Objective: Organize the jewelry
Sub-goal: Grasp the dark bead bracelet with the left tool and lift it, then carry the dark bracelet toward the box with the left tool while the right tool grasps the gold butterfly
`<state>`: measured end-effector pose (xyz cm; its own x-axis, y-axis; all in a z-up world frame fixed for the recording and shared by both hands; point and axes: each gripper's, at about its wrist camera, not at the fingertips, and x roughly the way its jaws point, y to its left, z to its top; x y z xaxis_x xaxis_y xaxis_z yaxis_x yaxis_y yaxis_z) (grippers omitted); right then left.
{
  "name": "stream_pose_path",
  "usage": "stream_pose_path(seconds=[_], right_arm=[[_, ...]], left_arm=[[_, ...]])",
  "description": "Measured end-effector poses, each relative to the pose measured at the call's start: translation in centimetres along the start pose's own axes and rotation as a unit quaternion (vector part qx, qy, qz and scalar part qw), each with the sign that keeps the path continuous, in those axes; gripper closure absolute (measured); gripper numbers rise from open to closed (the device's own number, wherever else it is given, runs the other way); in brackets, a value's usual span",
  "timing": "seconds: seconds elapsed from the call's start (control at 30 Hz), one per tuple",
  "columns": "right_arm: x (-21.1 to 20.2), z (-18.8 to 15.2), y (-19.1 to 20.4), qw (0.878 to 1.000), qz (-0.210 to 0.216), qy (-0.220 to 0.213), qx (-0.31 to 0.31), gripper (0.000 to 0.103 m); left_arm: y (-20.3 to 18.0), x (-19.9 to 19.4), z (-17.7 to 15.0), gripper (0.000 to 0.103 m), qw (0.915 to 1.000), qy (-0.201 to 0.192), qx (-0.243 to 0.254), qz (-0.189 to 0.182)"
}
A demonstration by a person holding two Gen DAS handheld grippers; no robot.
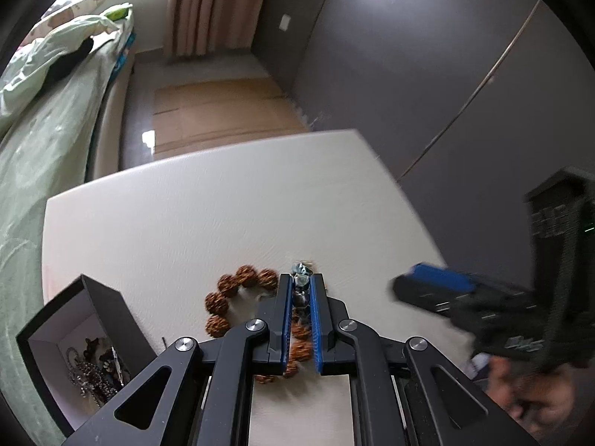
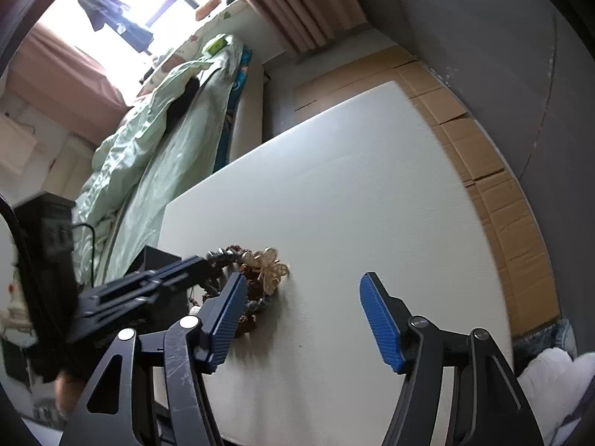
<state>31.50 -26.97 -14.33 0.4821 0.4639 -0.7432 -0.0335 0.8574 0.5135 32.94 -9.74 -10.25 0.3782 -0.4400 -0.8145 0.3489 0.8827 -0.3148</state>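
Note:
My left gripper (image 1: pixel 300 282) is shut on a grey-green bead bracelet (image 1: pixel 300 290), held just above the white table (image 1: pixel 223 204). A bracelet of large brown textured beads (image 1: pixel 227 297) lies under and left of the fingers. A black jewelry box (image 1: pixel 85 338) with several pieces inside stands open at the lower left. My right gripper (image 2: pixel 303 286) is open and empty over the table. In the right wrist view the left gripper (image 2: pixel 200 264) holds the grey bracelet (image 2: pixel 219 254) beside a gold butterfly ornament (image 2: pixel 269 264) and the box (image 2: pixel 156 256).
A bed with a pale green quilt (image 1: pixel 44 141) runs along the table's left side. Flattened cardboard (image 1: pixel 219 107) covers the floor beyond the table. A grey wardrobe wall (image 1: pixel 427 74) stands to the right.

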Motion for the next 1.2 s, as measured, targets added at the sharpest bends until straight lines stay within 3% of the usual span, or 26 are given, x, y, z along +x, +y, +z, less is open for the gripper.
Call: stream_pose_path(seconds=[0.27,0.57,0.97,1.2], right_arm=[[1.3,0.0,1.5,1.0,0.001,0.004,-0.025,0.041],[3.7,0.4,3.1,0.996,-0.043,0.022,-0.074,0.041],[6.7,0.0,5.0,0.976,-0.121,0.045,-0.178,0.056],[7.7,-0.2,5.9,0.966,-0.139,0.043,-0.212,0.058]], left_arm=[[0.7,-3.8,1.0,0.094,0.9983,-0.052,-0.011,-0.023],[4.3,-6.3,1.2,0.094,0.9948,-0.083,-0.054,-0.021],[7.3,-9.1,0.8,0.094,0.9908,-0.111,-0.075,-0.018],[8.7,-9.5,0.3,0.094,0.9901,-0.11,-0.086,-0.014]])
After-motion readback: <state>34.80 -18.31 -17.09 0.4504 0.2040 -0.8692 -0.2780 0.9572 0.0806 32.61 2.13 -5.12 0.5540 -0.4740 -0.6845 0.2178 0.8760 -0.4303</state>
